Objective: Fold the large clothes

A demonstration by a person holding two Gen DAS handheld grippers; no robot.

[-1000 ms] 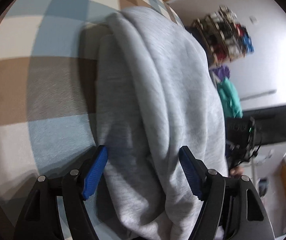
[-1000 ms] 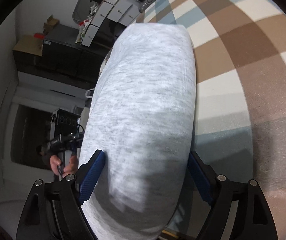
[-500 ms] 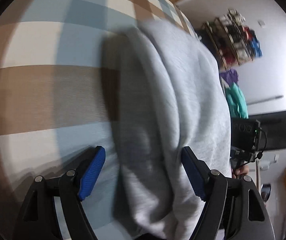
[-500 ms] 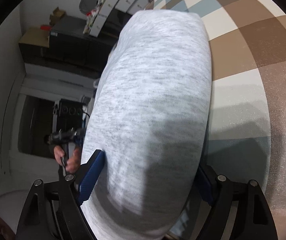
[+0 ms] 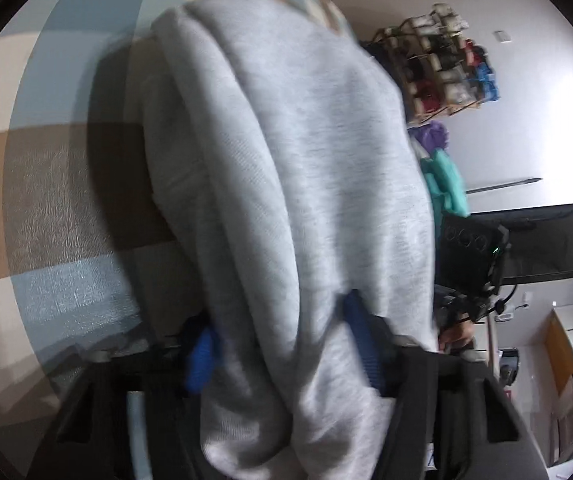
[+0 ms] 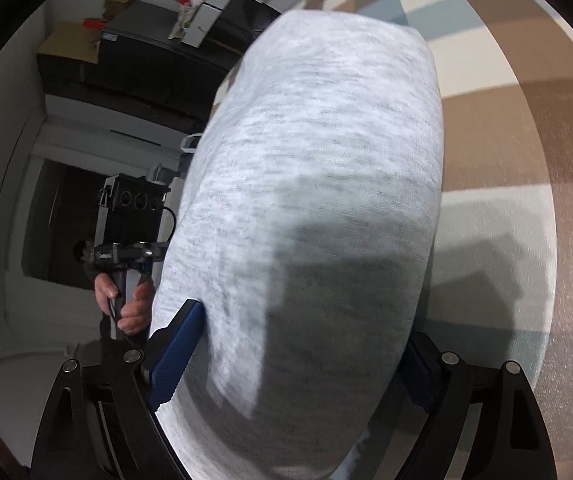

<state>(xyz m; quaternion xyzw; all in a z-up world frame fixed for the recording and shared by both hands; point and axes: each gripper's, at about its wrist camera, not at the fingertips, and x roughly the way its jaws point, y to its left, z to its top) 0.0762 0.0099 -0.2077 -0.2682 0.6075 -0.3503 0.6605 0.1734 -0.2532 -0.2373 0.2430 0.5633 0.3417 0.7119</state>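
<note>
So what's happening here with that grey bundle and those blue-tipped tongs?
A person is folding a large grey garment over a checked cloth surface, using a pair of handheld tongs in each hand. The left tongs have the bunched fabric between their blue pads, which sit fairly close together. The right tongs straddle the garment's other end, spread wide around the thick roll.

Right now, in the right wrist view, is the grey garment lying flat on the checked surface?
No, the grey garment hangs bunched between the right hand-held gripper fingers.
</note>
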